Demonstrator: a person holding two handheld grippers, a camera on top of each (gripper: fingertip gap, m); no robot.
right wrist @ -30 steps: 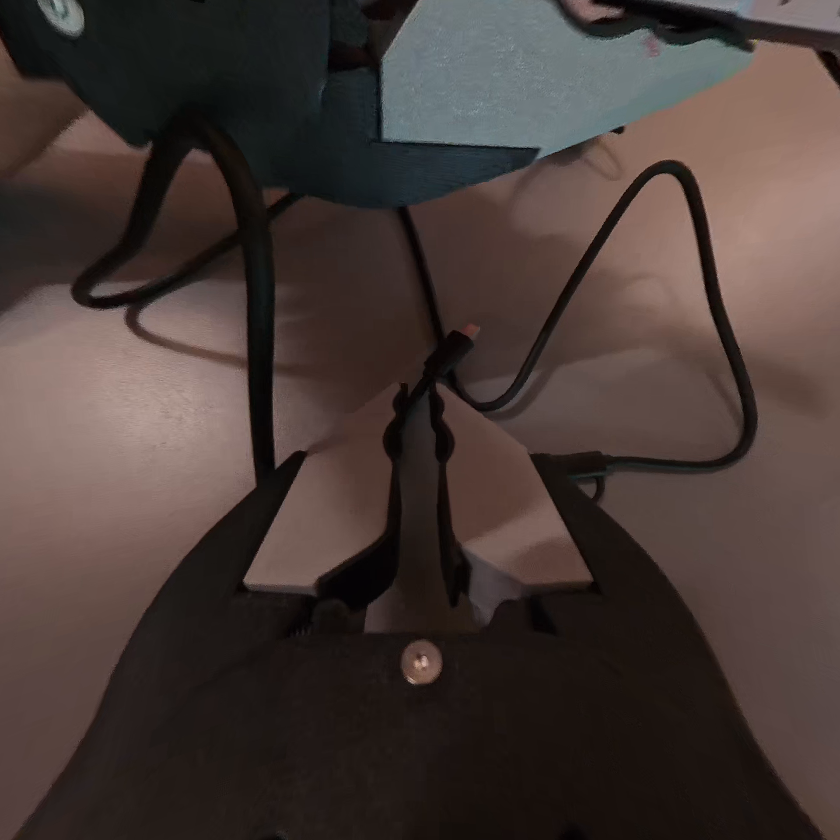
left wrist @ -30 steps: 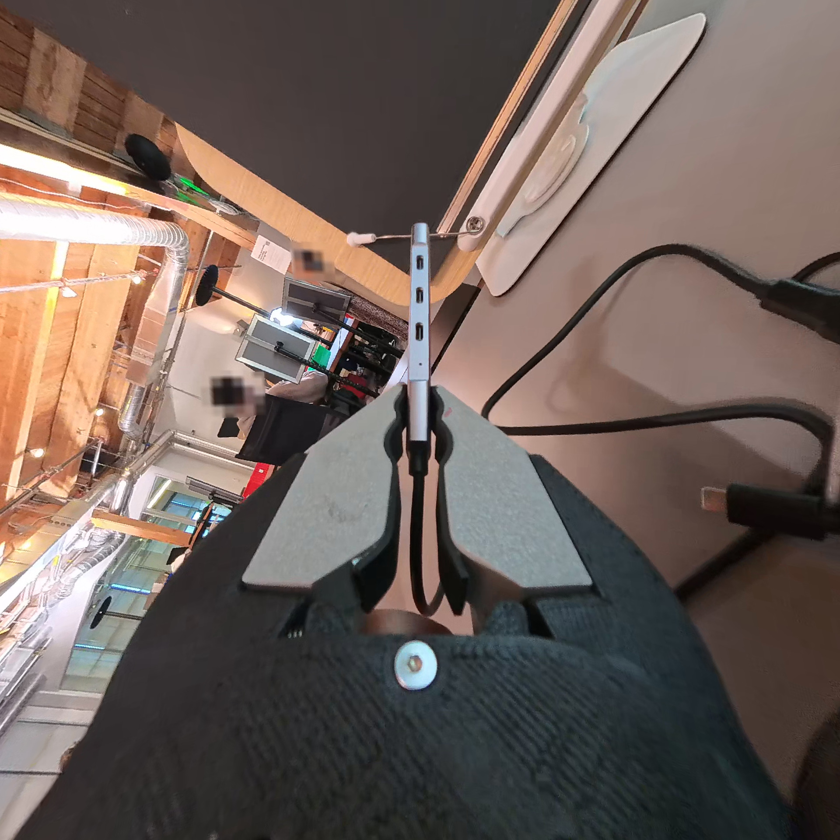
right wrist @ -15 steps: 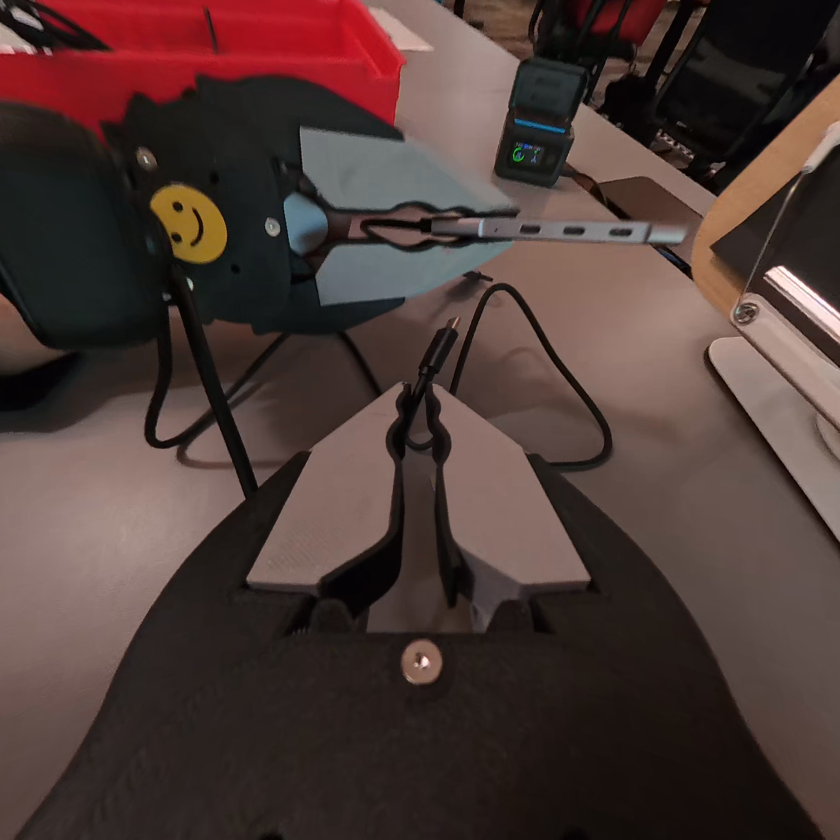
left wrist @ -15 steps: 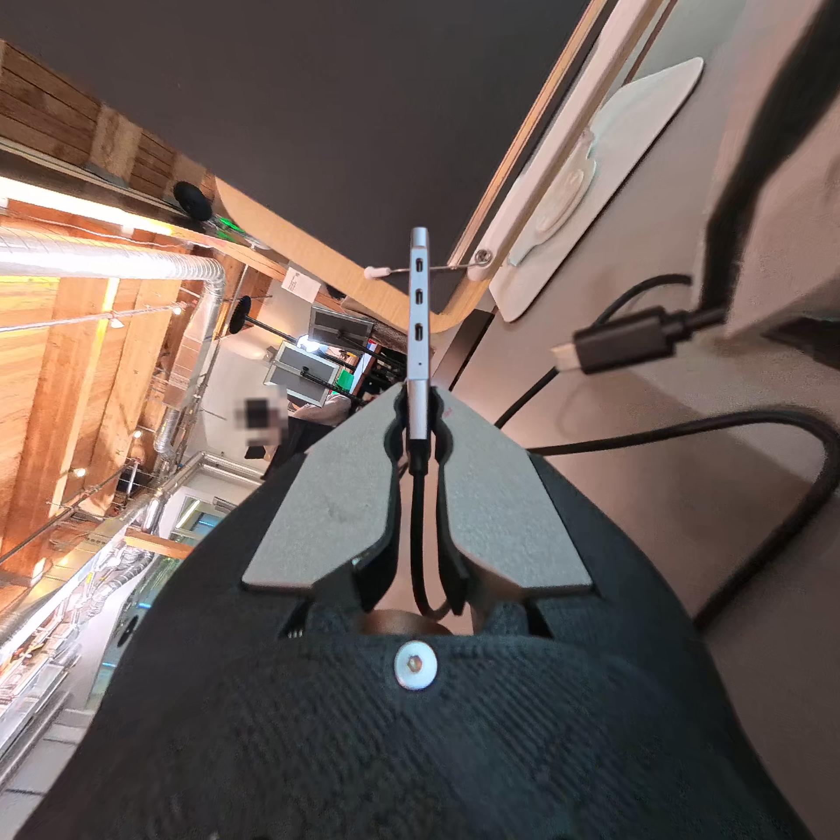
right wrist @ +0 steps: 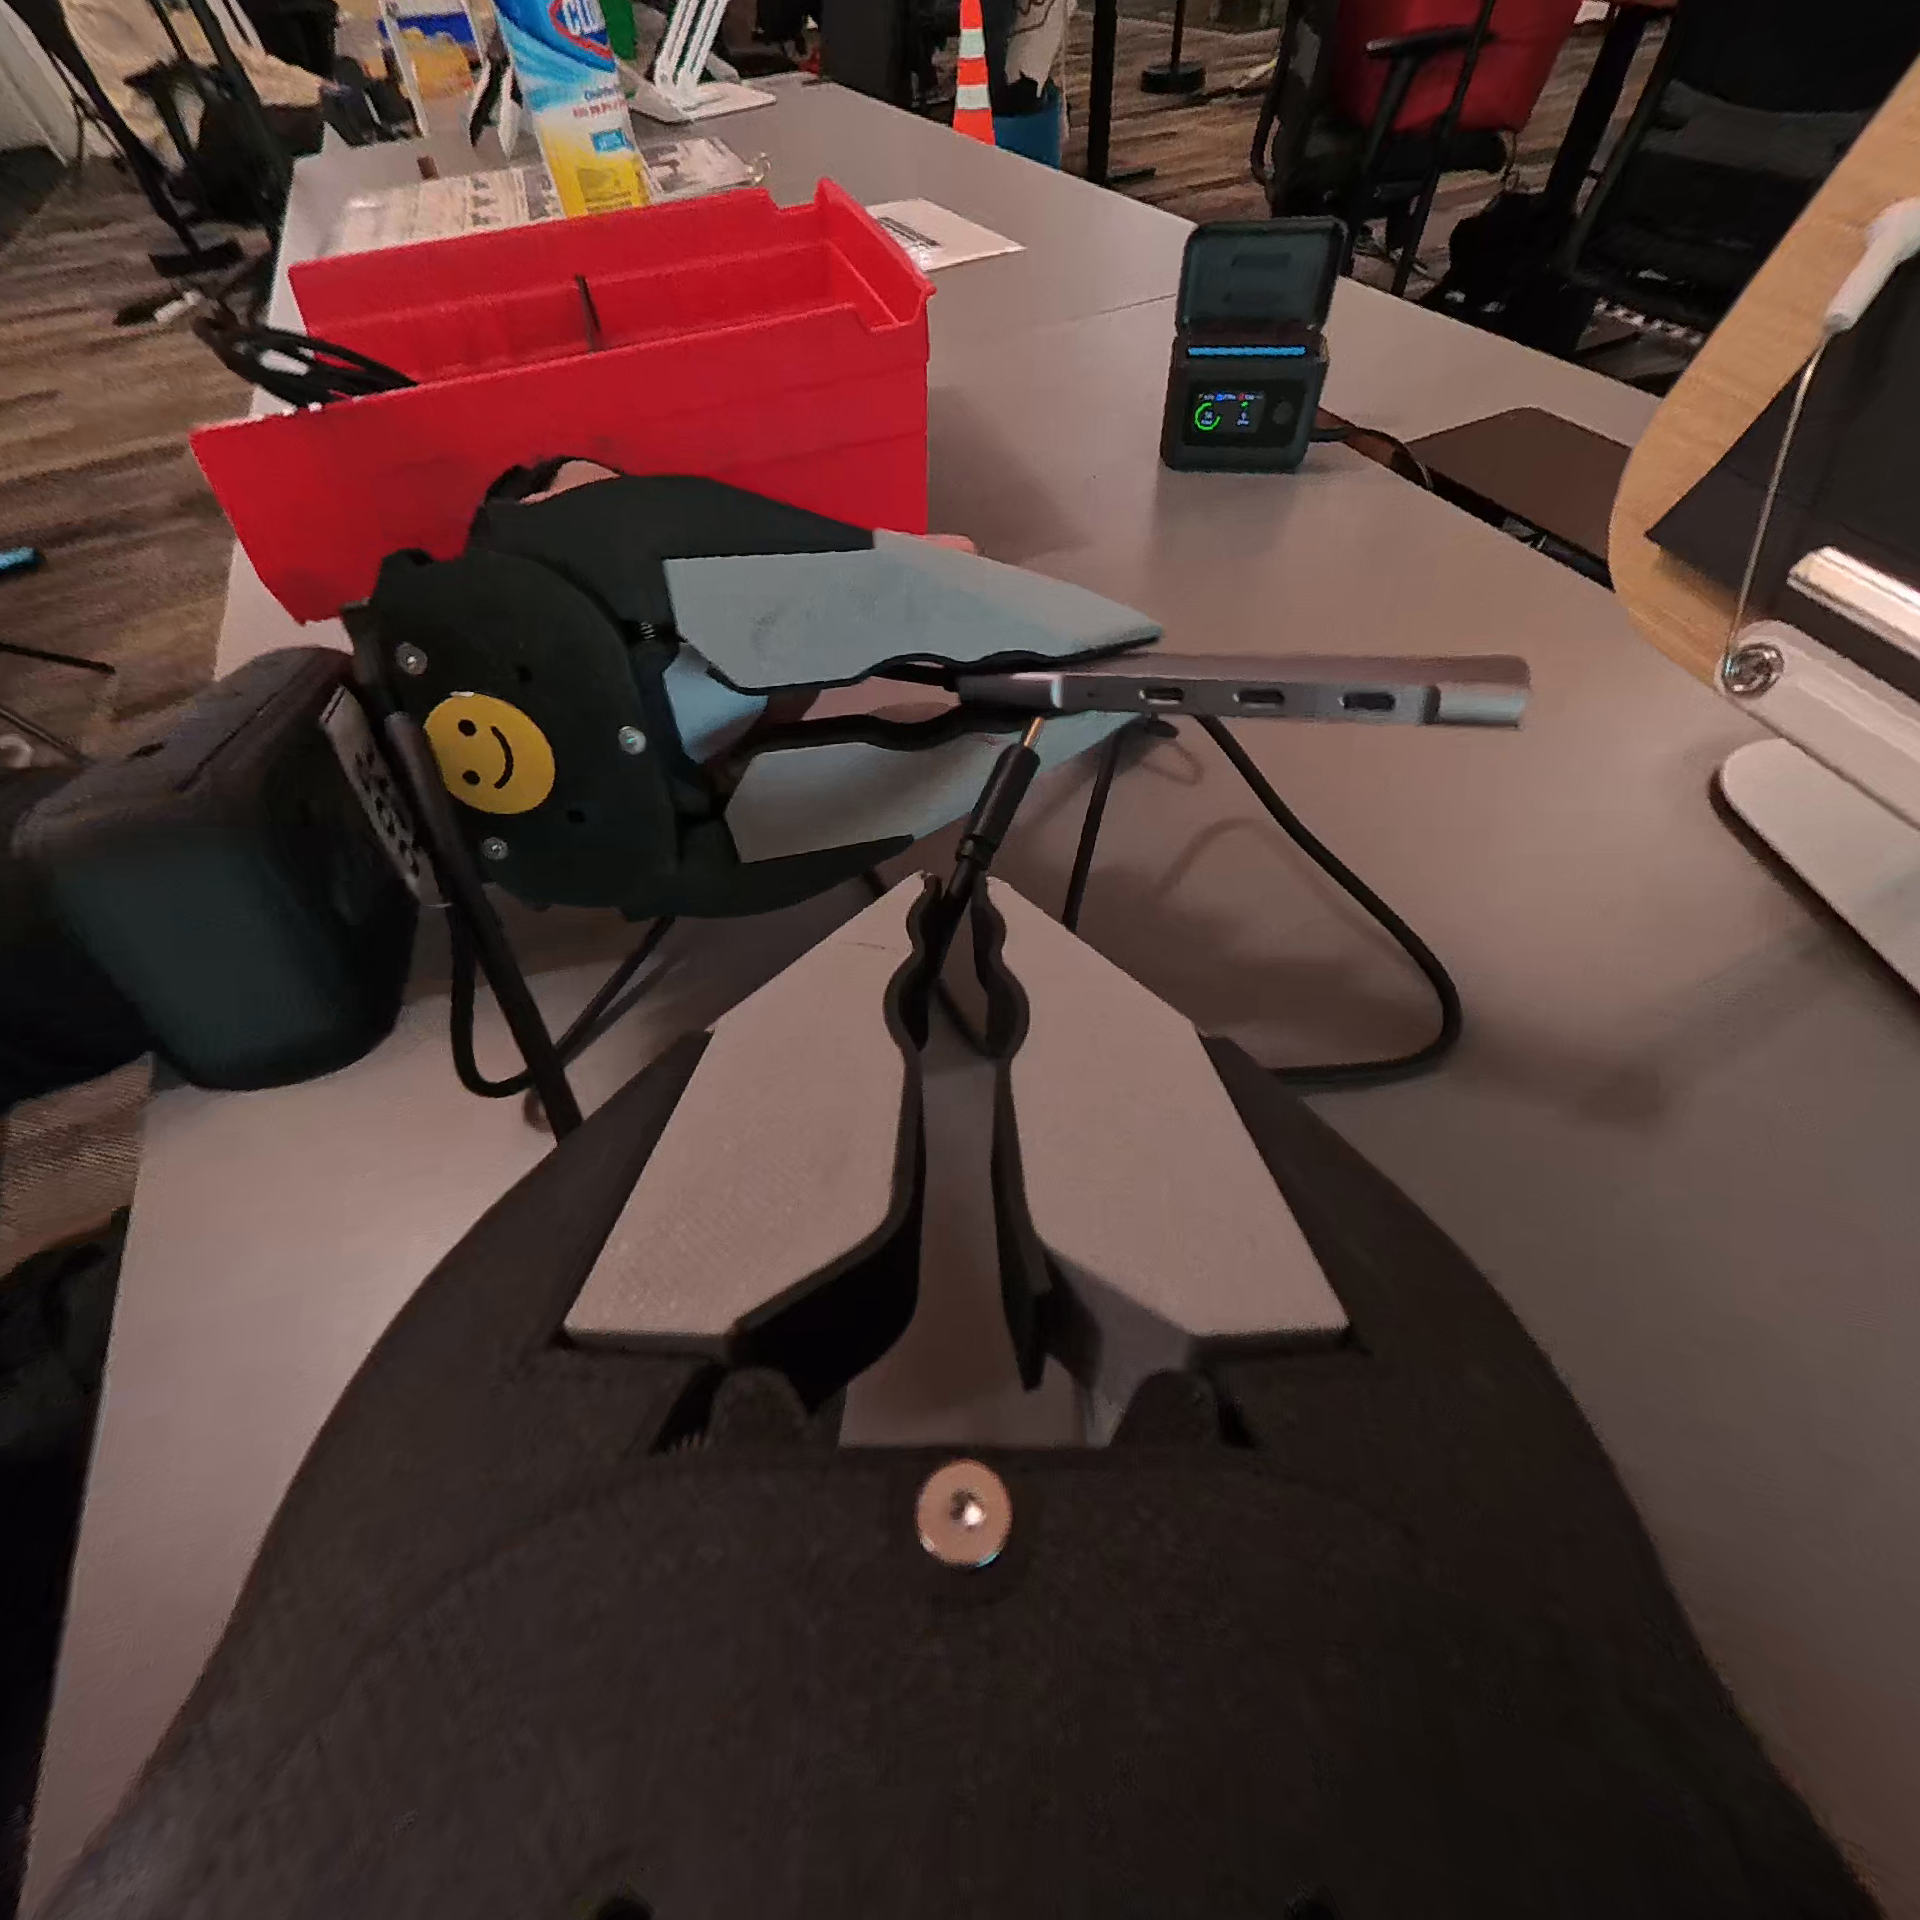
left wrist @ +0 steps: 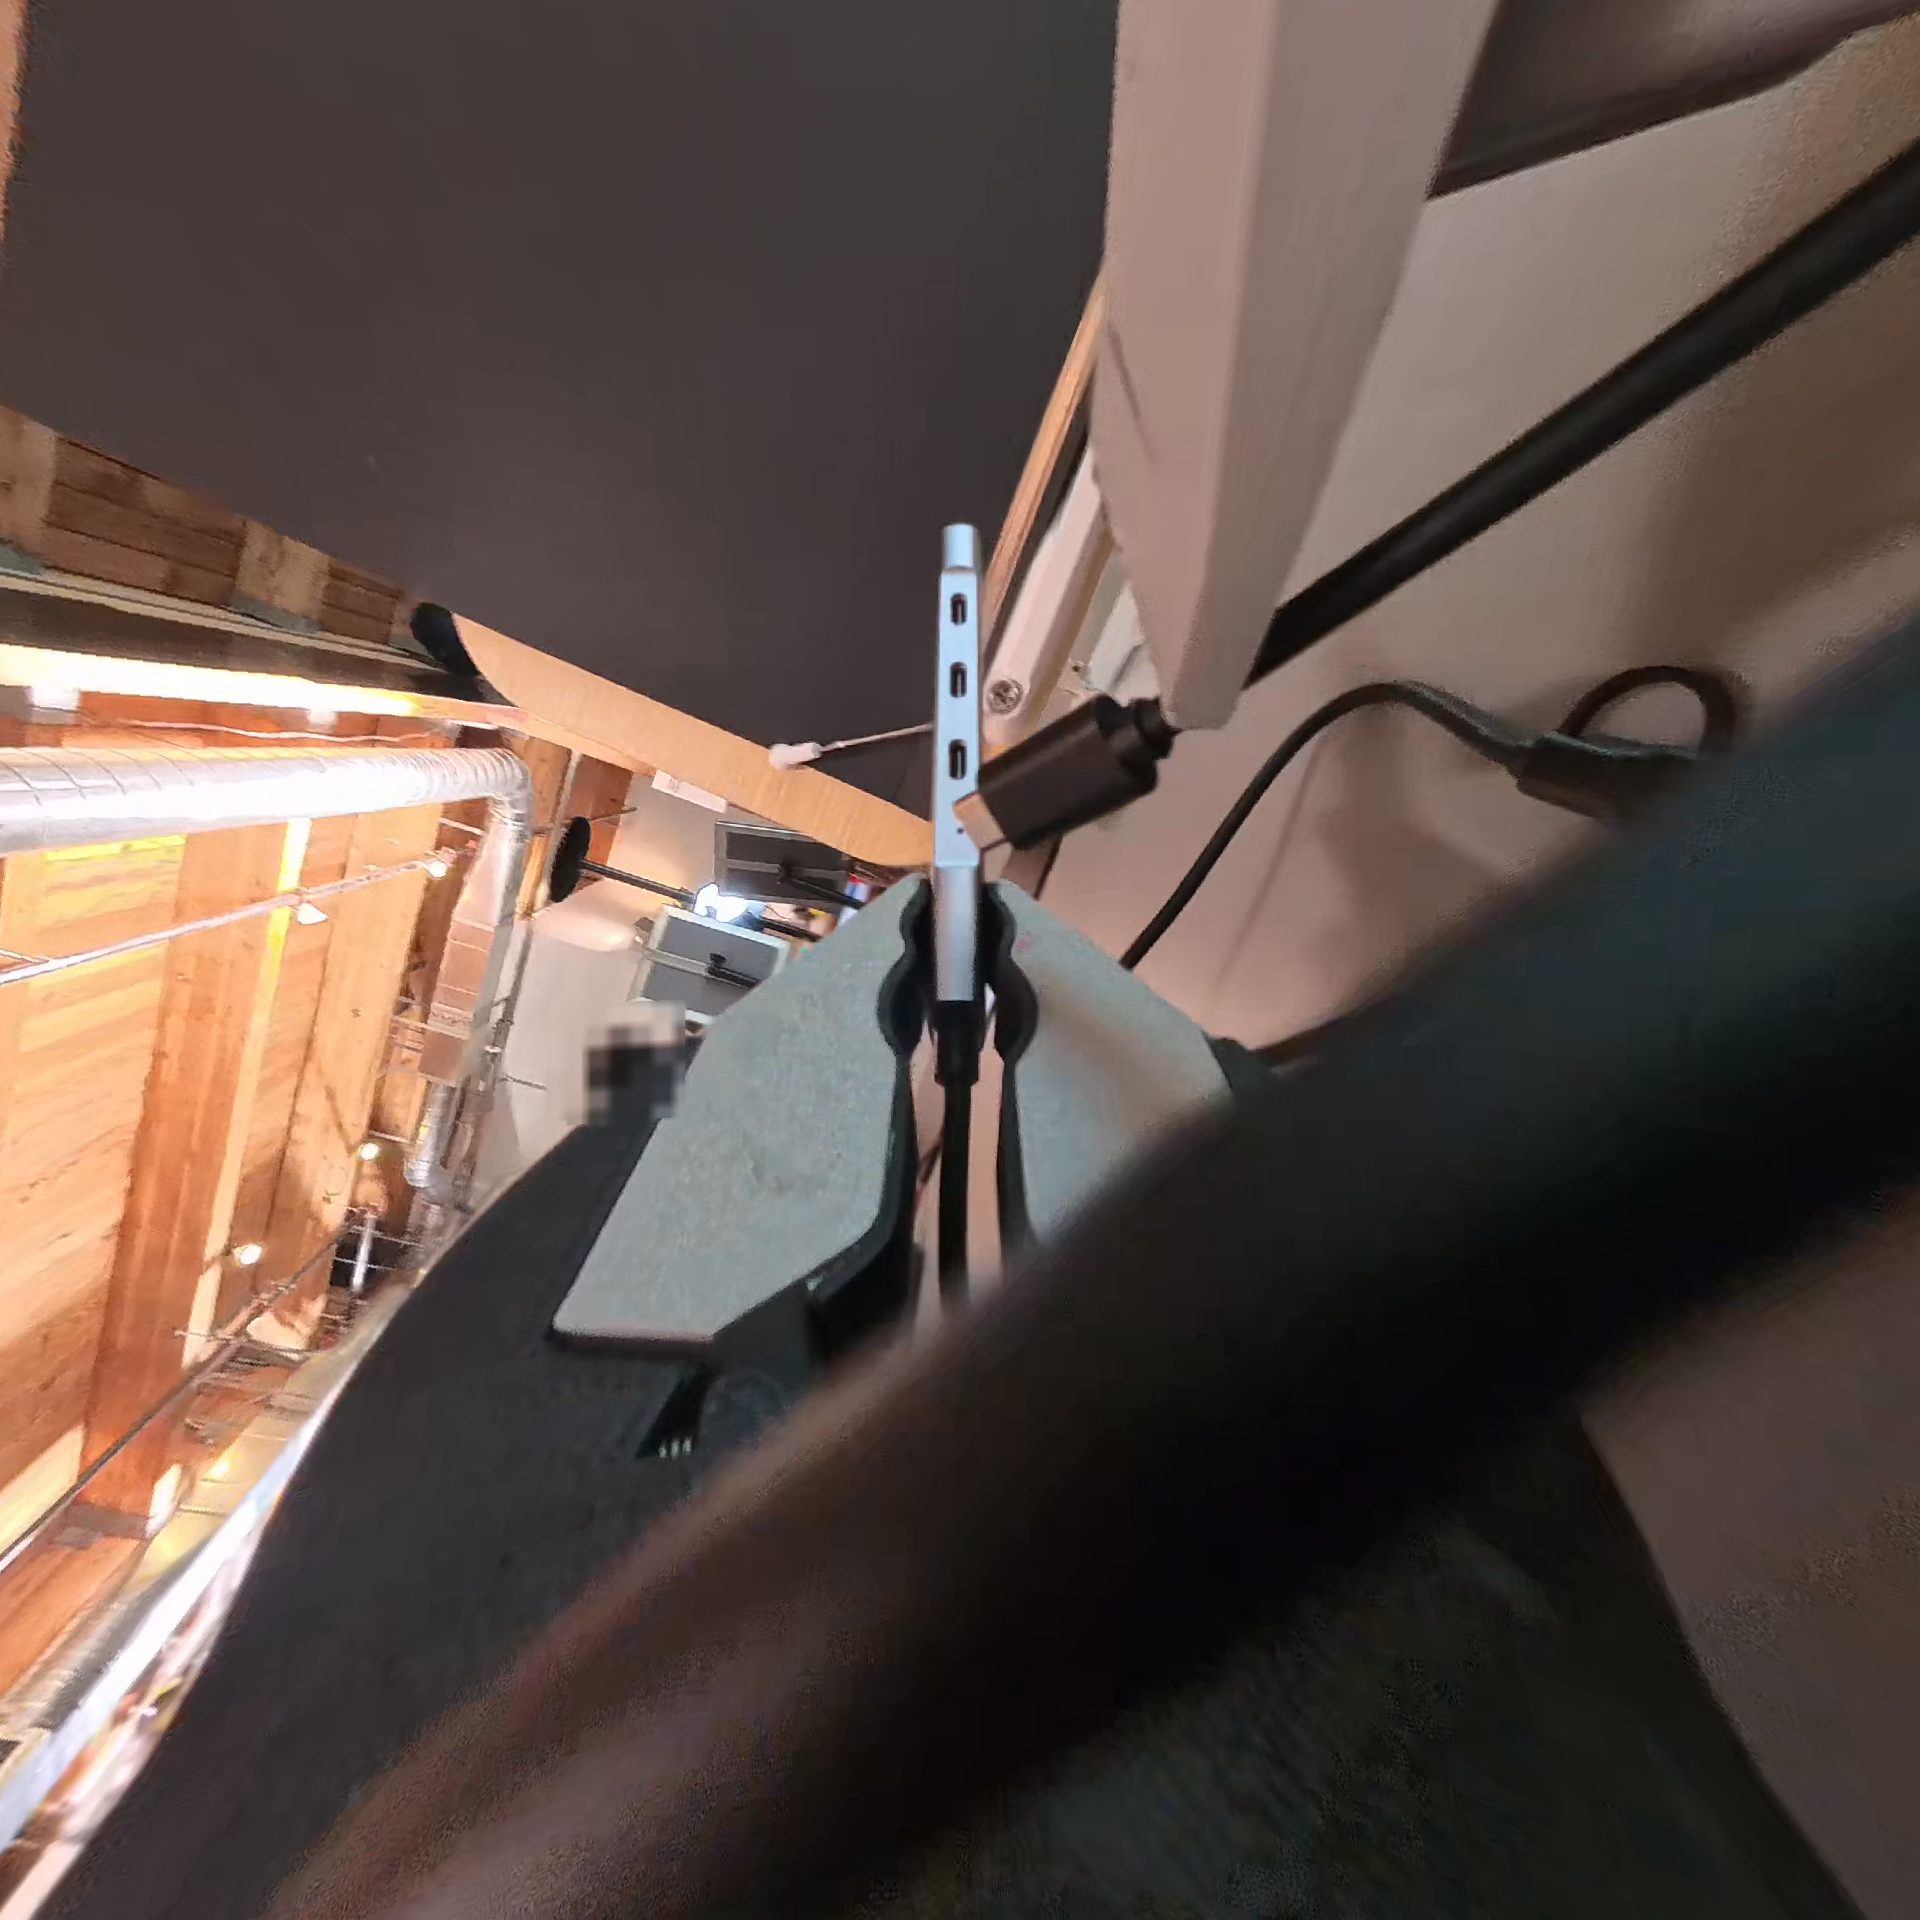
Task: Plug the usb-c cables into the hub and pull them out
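Observation:
My left gripper (left wrist: 956, 904) is shut on the near end of a slim silver hub (left wrist: 958, 707), whose three empty ports face the camera. In the right wrist view the left gripper (right wrist: 1132, 681) holds the hub (right wrist: 1278, 691) level above the grey table (right wrist: 1558, 1195). My right gripper (right wrist: 951, 904) is shut on a black usb-c cable just behind its plug (right wrist: 1003, 790). The plug tip sits just below the hub's near end, left of the first port, not inserted. In the left wrist view the plug (left wrist: 1060, 784) meets the hub's side by the nearest port.
A red bin (right wrist: 623, 343) stands behind the left gripper. A small black device with a lit screen (right wrist: 1242, 416) sits at the back. A monitor stand base (right wrist: 1829, 852) is at the right. Loose black cables (right wrist: 1351, 904) loop under the hub; another plug (left wrist: 1590, 774) lies on the table. The grippers' ends are close to 7 centimeters from one another.
The right gripper has risen from the table and carried the plug up to the hub. In the left wrist view the plug moved left until its tip reached the hub's side.

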